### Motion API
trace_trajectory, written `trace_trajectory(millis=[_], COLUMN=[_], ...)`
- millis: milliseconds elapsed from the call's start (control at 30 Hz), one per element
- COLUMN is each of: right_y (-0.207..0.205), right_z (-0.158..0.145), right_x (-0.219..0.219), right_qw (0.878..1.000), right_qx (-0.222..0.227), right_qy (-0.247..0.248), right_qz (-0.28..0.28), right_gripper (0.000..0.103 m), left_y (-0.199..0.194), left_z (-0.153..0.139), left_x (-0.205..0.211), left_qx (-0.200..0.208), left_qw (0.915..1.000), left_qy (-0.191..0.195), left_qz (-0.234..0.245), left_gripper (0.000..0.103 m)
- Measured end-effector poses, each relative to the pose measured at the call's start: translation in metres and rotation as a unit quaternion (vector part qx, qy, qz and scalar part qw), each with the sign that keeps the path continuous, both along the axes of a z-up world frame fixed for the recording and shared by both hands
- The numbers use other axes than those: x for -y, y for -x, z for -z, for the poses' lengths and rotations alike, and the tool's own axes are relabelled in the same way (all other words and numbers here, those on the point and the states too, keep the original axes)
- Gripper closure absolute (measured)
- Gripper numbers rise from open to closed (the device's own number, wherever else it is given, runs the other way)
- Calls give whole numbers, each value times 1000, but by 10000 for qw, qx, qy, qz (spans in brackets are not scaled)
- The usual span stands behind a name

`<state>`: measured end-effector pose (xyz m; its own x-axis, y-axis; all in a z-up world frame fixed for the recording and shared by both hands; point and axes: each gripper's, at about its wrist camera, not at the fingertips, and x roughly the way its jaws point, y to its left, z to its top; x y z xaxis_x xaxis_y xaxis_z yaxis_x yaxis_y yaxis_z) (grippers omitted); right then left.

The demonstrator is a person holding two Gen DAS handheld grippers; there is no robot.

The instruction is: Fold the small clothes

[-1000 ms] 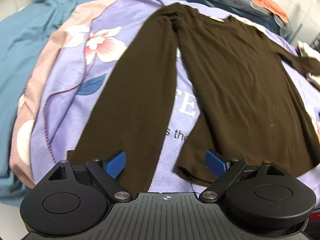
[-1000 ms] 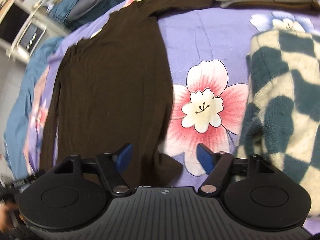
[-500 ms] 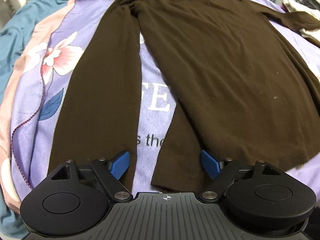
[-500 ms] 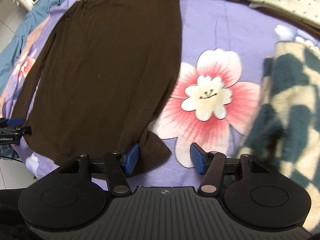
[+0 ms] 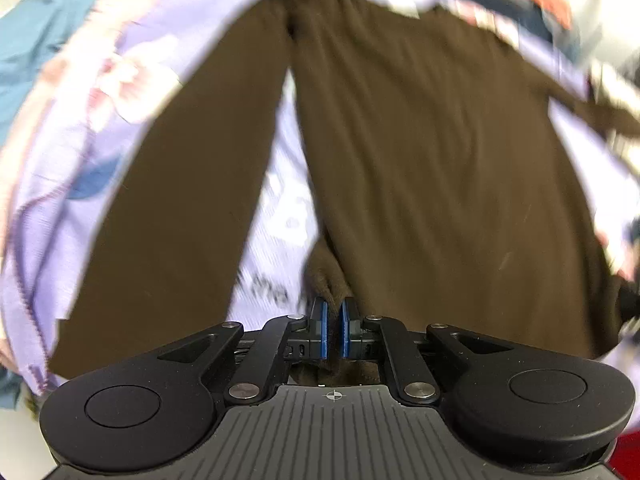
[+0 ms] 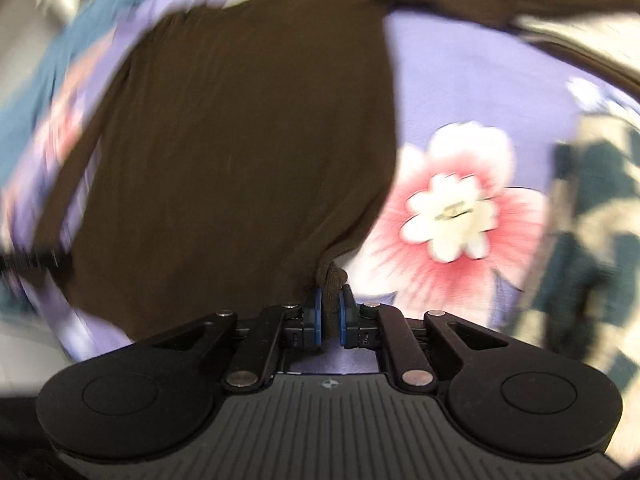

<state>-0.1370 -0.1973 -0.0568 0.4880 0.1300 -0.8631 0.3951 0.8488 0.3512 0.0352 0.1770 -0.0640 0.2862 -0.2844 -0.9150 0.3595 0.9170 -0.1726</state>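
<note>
Brown top (image 5: pixel 420 152) is laid flat on bedspread (image 6: pixel 460 80), long axis running away from the cameras, neckline far, hem near. Left claw (image 5: pixel 333 330) is closing, pinching the hem's left corner; right claw (image 6: pixel 329 322) is clamped on its right corner.

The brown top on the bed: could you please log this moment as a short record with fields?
garment: brown long-sleeved top, spread flat on the purple floral blanket
left gripper: jaws closing on the hem corner beside the near sleeve
right gripper: pinching the opposite hem corner, cloth bunched between the pads
beside it: checked teal-and-cream cloth on the right
fold: not yet begun
</note>
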Motion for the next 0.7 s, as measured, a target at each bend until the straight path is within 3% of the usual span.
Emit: trace_trajectory(millis=[133,200,267,433,567,700], right_y=[28,39,49,57,59,68], right_z=[-70,-97,-105,-63,-14,-15], right_x=[41,51,57,46,36,34], right_qw=[9931,9908,9908,9951,9941,9935], right_qx=[896,1122,1106,500,-88,-143], right_qy=[-363,-231,-206,-334,-520,-498], right_qz=[667,727,745,779,943,1009], right_gripper=[93,93,93,93,94,93], left_y=[-7,-4,0,17,26,25], left_z=[-66,-88,-90,-33,13,4], left_x=[-27,-36,-41,-40,-43,-44], left_qx=[413,594,572,-185,-721,-578], left_qw=[9969,9959,9965,9992,9955,9964], left_qy=[615,627,564,164,-22,4], left_qz=[-279,-259,-212,-307,-607,-614], left_gripper=[62,62,63,64,65,65])
